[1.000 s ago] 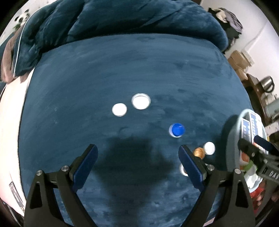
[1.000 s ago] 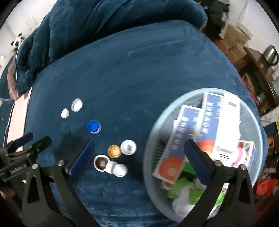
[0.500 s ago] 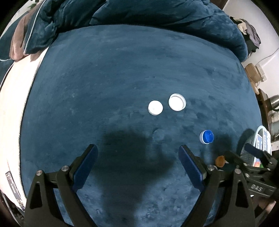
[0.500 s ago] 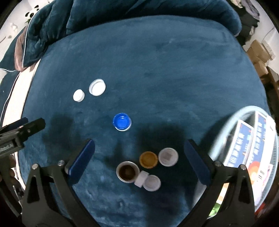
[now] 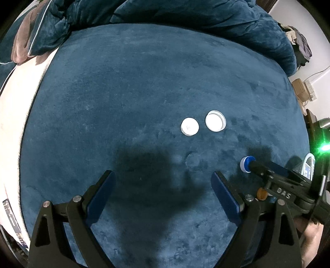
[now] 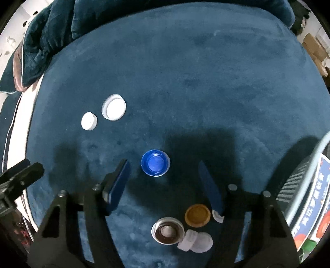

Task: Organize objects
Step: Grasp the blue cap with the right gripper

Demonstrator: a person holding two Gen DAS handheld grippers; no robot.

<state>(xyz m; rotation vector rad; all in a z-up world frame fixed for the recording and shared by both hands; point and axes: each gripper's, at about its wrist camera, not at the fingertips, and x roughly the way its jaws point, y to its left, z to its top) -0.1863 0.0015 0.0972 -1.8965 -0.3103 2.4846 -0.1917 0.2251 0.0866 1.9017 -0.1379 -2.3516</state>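
A blue cap [image 6: 155, 162] lies open side up on the dark blue plush bed cover [image 6: 185, 82]. My right gripper [image 6: 163, 164] points down over it with its jaws closing; the cap lies between the fingertips, with a gap on each side. In the left wrist view the same blue cap [image 5: 245, 163] is partly covered by one of the right gripper's fingers [image 5: 257, 168]. My left gripper [image 5: 162, 174] hovers open over bare cover, with nothing between its fingers. Two white caps [image 5: 189, 126] [image 5: 215, 123] lie side by side beyond it.
Near the right gripper's base sit an orange cap [image 6: 197, 215], a silver lid with a brown inside [image 6: 167, 229] and white caps [image 6: 196, 243]. A pale mesh basket [image 6: 318, 152] with medicine boxes [image 6: 315, 202] stands at the right. A rumpled duvet [image 5: 185, 18] lies at the back.
The right gripper has swung left from the basket and come down over the blue cap, and its jaws have narrowed. The left gripper has shifted left, so the caps now sit to its right.
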